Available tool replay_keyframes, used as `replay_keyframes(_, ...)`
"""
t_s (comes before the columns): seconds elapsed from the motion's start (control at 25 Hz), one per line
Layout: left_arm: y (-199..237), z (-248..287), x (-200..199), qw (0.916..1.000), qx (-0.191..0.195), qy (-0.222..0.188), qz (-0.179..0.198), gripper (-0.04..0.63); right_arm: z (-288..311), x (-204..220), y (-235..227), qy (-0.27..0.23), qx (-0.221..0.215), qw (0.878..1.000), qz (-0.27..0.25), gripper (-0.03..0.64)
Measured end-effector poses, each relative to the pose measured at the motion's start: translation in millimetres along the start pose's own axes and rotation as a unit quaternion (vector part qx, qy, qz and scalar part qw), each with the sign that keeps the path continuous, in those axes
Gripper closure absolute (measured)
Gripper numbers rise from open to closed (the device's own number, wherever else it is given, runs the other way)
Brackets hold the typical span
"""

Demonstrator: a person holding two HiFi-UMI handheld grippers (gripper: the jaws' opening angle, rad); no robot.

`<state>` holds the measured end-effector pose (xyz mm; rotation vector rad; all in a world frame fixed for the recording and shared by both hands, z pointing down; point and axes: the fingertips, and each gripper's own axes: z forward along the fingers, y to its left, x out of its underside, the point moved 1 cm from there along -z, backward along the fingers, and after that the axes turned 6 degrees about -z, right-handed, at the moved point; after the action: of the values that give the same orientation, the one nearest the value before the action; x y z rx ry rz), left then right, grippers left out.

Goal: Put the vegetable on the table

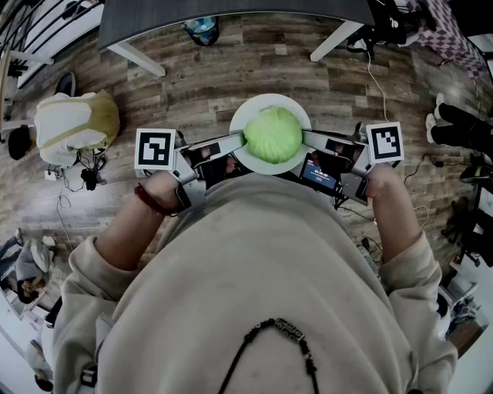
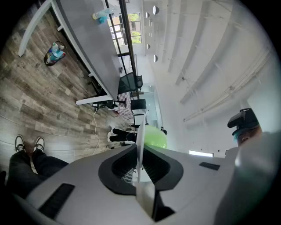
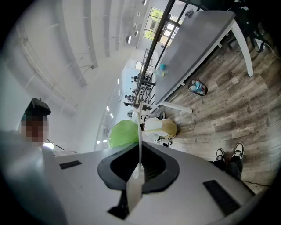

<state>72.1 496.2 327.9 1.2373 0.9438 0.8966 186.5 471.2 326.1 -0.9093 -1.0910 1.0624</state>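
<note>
Close to the body, the left gripper (image 1: 239, 141) and right gripper (image 1: 308, 137) have their fingers nearly closed, clamped on opposite edges of a white plate (image 1: 266, 100). A green vegetable (image 1: 272, 135), probably a cabbage, sits on the plate between them. The gray table (image 1: 231, 11) stands farther ahead.

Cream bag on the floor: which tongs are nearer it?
Left. The left tongs grip the plate rim on the side toward the bag; the right tongs grip the opposite rim, farther off.
</note>
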Motion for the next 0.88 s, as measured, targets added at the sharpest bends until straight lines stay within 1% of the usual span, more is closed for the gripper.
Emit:
replay_keyframes(0.2,-0.2,7.3,4.5,1.0000,-0.002,-0.004,-0.001,0.558,-7.3,-0.3,-1.6,-0.001,-0.002,1.000,0.003,0.592)
replay_keyframes(0.32,-5.3,12.5,1.4,0.9999,0.003,-0.009,0.003,0.558,-12.2,-7.3,-1.4,-0.008,-0.015,1.000,0.010,0.591)
replay_keyframes(0.48,-9.7,19.0,-4.7,0.9999,0.002,-0.013,0.009,0.560,-16.2,-18.5,-1.0,0.000,-0.020,1.000,-0.006,0.591)
replay_keyframes(0.64,-11.8,30.6,-12.4,0.9997,-0.001,-0.019,0.013,0.561,-24.7,-29.8,-4.9,0.000,-0.025,1.000,-0.008,0.591)
replay_keyframes(0.8,-12.9,45.0,-17.4,0.9994,-0.007,-0.017,0.028,0.561,-35.2,-38.2,-13.0,0.005,-0.026,0.999,-0.018,0.591)
replay_keyframes(0.88,-12.5,52.6,-18.4,0.9994,-0.007,-0.018,0.027,0.561,-40.6,-41.1,-15.4,0.010,-0.024,0.999,-0.025,0.592)
